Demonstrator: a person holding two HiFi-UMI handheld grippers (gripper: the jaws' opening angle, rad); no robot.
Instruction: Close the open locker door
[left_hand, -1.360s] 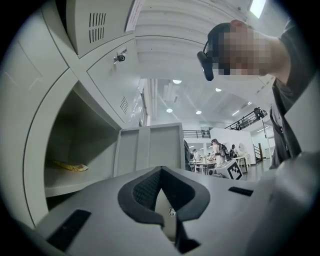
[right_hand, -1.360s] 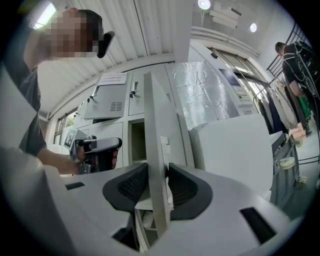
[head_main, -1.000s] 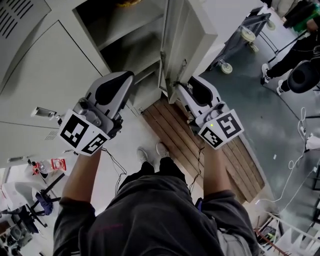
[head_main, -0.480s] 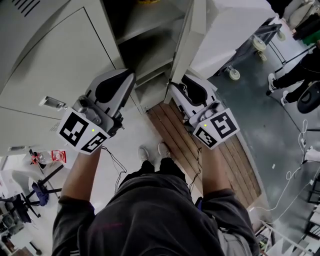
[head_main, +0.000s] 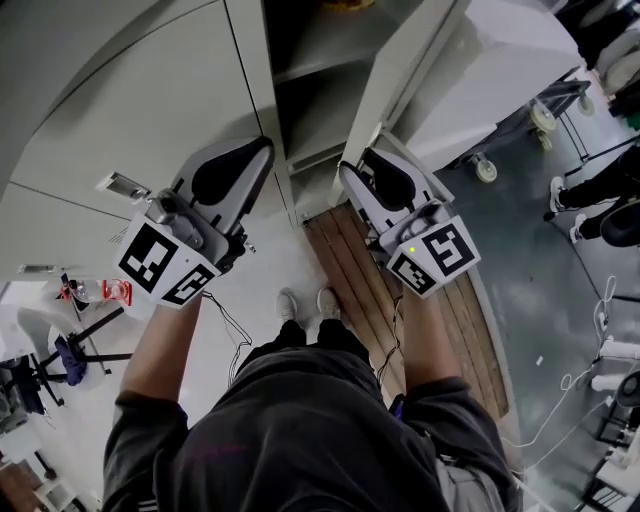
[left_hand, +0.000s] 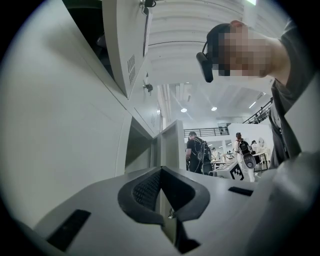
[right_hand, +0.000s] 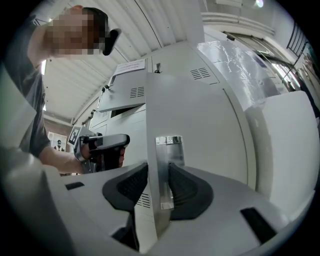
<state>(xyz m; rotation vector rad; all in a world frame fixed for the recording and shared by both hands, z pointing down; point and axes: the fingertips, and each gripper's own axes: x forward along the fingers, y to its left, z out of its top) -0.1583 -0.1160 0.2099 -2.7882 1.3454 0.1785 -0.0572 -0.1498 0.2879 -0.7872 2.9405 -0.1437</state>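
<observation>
Right gripper view: we see the right gripper jaws, just been closing, clamped on the locker door free edge at its latch plate. The door stands ajar at the locker opening's right edge. Left gripper jaws together, empty. Risk: the inner jaw gets trapped against the locker, or the grip slips.

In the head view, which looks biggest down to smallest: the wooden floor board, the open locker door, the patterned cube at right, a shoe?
Largest first:
wooden floor board
open locker door, seen almost edge-on, so its rank against the board is unsure
patterned cube, enlarged by nearness
shoe
</observation>
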